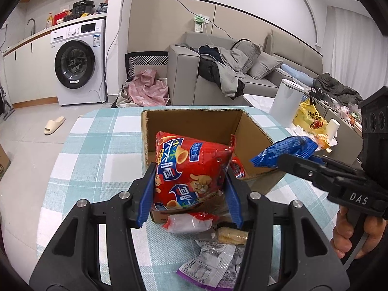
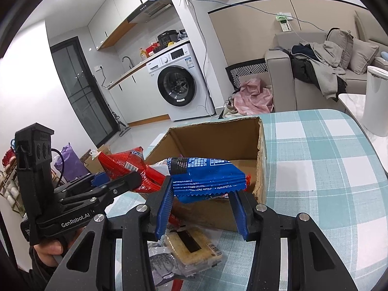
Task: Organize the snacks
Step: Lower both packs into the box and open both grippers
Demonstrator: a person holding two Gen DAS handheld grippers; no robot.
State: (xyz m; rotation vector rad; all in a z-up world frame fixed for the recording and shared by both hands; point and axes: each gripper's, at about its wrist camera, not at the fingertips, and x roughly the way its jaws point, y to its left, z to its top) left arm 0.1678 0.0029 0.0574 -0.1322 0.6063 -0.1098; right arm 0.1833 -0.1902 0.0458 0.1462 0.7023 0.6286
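Note:
My left gripper [image 1: 190,194] is shut on a puffy red snack bag [image 1: 191,172] and holds it over the near wall of an open cardboard box [image 1: 194,123]. My right gripper [image 2: 201,203] is shut on a blue snack packet [image 2: 206,175], held above the box's near edge [image 2: 260,165]; the packet also shows at the right of the left wrist view [image 1: 286,150]. The red bag shows at the left of the right wrist view [image 2: 131,167]. Another red packet [image 1: 238,168] lies inside the box.
Loose snacks lie on the checked tablecloth [image 1: 101,145] in front of the box: a red and white packet [image 1: 191,223], a cake slice in clear wrap [image 2: 191,247], a grey and purple wrapper [image 1: 213,264]. A white bin [image 1: 286,101] and yellow bag [image 1: 309,117] stand beyond the table.

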